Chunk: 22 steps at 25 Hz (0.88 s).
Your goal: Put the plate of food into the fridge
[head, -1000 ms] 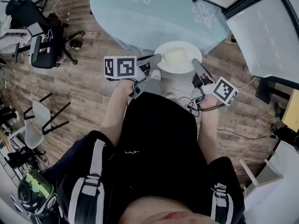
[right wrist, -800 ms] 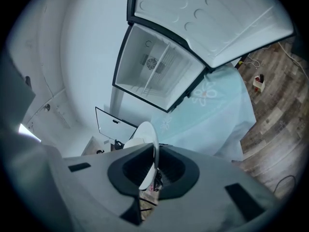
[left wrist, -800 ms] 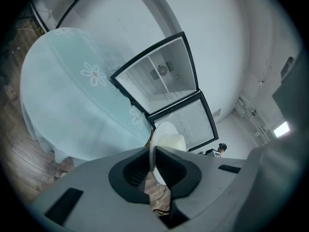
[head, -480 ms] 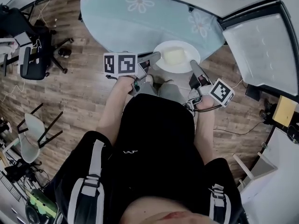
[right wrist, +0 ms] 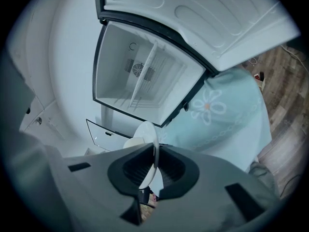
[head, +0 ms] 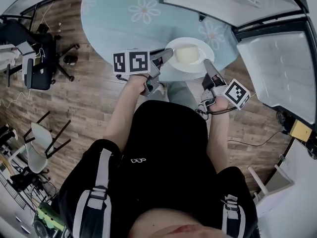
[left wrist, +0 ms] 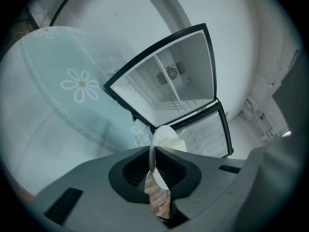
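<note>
Between both tools: a round white plate carrying a pale block of food, held over the near edge of the light blue flowered tablecloth.
Left gripper: clamped on the plate's left rim.
Right gripper: pinching the opposite rim.
Ahead of the jaws: the white fridge, door swung wide.
Step in hand: the carry, by the look of it. Both tools should travel together and level, so neither rim slips and the food stays put.

Daisy-print tablecloth, black office chair, wood floor
</note>
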### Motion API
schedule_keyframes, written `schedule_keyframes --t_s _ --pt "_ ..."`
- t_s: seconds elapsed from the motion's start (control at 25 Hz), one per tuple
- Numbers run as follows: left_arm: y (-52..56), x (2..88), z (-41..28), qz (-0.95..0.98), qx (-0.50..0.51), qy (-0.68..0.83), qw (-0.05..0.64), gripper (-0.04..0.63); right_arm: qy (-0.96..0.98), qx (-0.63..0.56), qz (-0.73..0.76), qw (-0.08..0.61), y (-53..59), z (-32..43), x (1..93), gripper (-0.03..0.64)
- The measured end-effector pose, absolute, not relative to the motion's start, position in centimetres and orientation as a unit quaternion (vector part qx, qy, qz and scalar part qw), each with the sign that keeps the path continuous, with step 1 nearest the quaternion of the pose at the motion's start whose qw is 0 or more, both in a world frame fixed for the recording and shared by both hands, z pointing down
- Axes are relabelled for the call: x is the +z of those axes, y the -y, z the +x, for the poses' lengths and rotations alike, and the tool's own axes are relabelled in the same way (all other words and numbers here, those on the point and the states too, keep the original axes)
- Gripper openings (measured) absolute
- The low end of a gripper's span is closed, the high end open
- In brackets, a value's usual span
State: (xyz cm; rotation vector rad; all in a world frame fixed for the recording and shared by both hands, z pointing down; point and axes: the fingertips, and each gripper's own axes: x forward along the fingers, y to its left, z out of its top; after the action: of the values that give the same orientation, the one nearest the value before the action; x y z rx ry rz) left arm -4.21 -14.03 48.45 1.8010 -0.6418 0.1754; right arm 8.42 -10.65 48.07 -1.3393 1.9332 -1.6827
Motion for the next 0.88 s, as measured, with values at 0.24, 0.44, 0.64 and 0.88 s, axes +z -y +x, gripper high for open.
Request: schedule_keyframes --t_s 0.24,0.44,0.64,0.88 --pt "19.5 48.9 -1.8 0.767 0.081 0.288 0.568 0.037 -0.657 -0.582 -0.462 0.125 15.6 10.9 48.9 0.026" --pt "23.6 50.7 0.1 0.756 0.082 0.317 0.567 0.048 -0.662 -0.57 -0.476 0.105 19.6 13.0 50.1 0.027" --pt "27.3 51.9 0.5 0.745 0.071 0.353 0.561 0.052 -0.663 -0.568 -0.476 0.101 23.3 13.6 51.3 0.028" --pt "31.2 53.2 1.2 0.736 0.056 0.382 0.556 0.054 -0.659 -0.569 -0.479 0.11 27.3 14.5 52.7 0.027"
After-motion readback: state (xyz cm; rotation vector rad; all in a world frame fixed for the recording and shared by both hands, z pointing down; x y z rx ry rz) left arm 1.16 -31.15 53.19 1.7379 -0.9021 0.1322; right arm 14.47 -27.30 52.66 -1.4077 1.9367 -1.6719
